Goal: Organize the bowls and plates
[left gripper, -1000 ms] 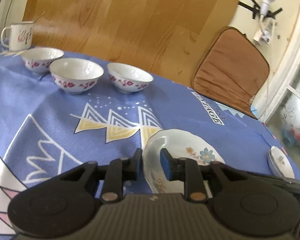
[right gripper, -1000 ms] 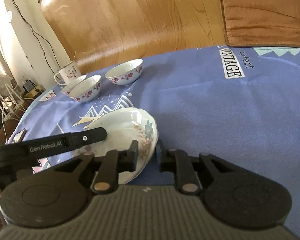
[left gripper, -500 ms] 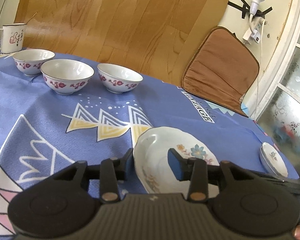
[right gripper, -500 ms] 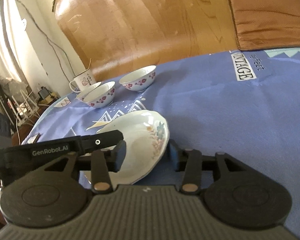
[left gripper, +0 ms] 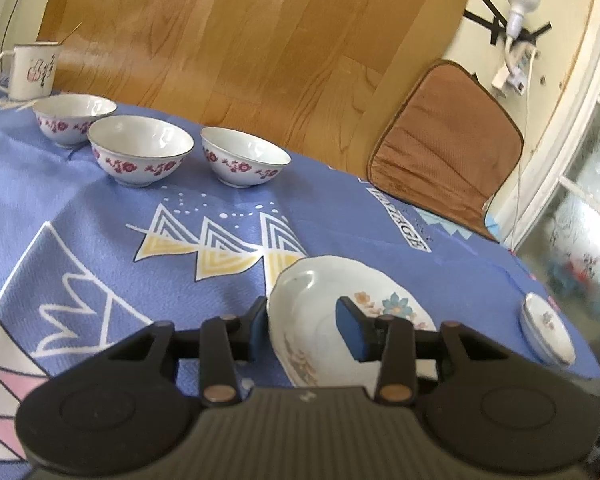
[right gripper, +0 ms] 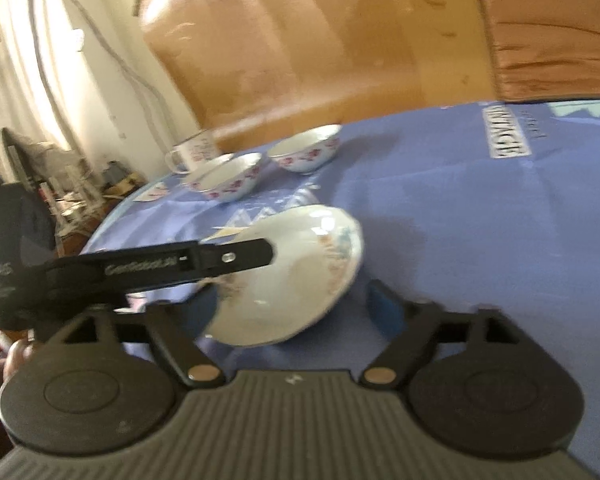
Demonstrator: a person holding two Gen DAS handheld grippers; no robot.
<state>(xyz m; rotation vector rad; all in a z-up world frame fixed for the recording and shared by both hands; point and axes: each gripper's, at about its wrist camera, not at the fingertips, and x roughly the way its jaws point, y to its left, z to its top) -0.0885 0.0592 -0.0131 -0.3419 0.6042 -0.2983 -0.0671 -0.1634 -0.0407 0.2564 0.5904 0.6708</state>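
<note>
A white flowered plate [left gripper: 320,300] lies on the blue tablecloth [left gripper: 100,240] just ahead of both grippers; it also shows in the right wrist view [right gripper: 300,280]. My left gripper [left gripper: 302,330] is open, its jaws either side of the plate's near rim. My right gripper [right gripper: 296,304] is open wide around the plate's other side, not touching it. Three white bowls with red flowers [left gripper: 140,150] [left gripper: 244,156] [left gripper: 74,118] stand in a row at the back left. A small flowered plate [left gripper: 546,334] lies at the right edge.
A white enamel mug [left gripper: 30,70] stands behind the bowls. A brown cushion [left gripper: 444,144] leans on the wooden board behind the table. The table edge drops off to the right, near the small plate. The left gripper's body [right gripper: 100,272] crosses the right wrist view.
Both grippers have opened and let go of the big plate, which now rests on the cloth. The right gripper has drawn back a little and its view is blurred.
</note>
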